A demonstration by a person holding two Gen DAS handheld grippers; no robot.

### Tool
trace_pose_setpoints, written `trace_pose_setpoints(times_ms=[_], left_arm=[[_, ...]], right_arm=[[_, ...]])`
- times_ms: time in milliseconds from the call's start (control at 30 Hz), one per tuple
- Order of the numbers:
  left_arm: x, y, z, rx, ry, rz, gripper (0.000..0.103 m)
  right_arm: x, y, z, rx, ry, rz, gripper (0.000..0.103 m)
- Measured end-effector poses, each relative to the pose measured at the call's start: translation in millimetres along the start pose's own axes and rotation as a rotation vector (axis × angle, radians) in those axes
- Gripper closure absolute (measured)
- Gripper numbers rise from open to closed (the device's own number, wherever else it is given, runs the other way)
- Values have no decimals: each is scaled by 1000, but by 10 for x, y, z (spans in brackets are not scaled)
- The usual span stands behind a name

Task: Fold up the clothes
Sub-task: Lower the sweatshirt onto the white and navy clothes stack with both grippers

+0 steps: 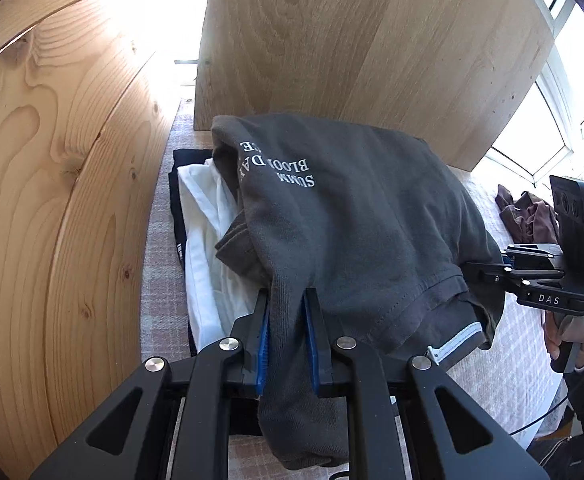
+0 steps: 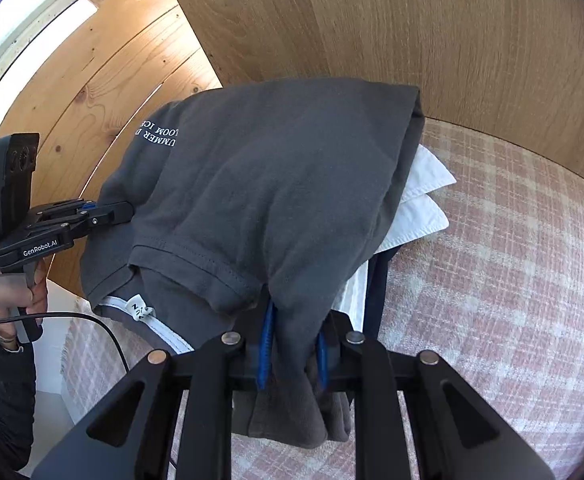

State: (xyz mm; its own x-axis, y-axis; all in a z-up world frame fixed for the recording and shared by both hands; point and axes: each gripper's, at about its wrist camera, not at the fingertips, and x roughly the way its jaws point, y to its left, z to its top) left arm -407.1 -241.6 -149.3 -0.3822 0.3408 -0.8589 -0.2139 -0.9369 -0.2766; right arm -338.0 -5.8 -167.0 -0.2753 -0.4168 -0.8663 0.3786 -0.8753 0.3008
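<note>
With a bunched edge of the folded dark grey cotton T-shirt (image 1: 355, 216) pinched between the blue pads of the left gripper (image 1: 288, 332) and right gripper (image 2: 293, 350), it is best lowered level and squared onto the white folded garment (image 1: 208, 240) beneath before being released.

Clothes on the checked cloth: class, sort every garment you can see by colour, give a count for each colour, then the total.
Grey: 1, the printed shirt held up by both tools
White: 1, folded shirt
Dark navy: 1, folded garment under the white one
Brown: 1, crumpled garment lying apart
Total: 4
</note>
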Motion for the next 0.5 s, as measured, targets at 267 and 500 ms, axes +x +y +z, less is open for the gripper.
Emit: trace_pose_setpoints(times_ms=[267, 500], left_arm=[[-566, -285, -58, 78, -105, 117, 81], [-212, -631, 266, 198, -89, 21, 68]], right_arm=[[-371, 13, -8, 2, 15, -91, 74], [-499, 380, 385, -131, -164, -43, 74]])
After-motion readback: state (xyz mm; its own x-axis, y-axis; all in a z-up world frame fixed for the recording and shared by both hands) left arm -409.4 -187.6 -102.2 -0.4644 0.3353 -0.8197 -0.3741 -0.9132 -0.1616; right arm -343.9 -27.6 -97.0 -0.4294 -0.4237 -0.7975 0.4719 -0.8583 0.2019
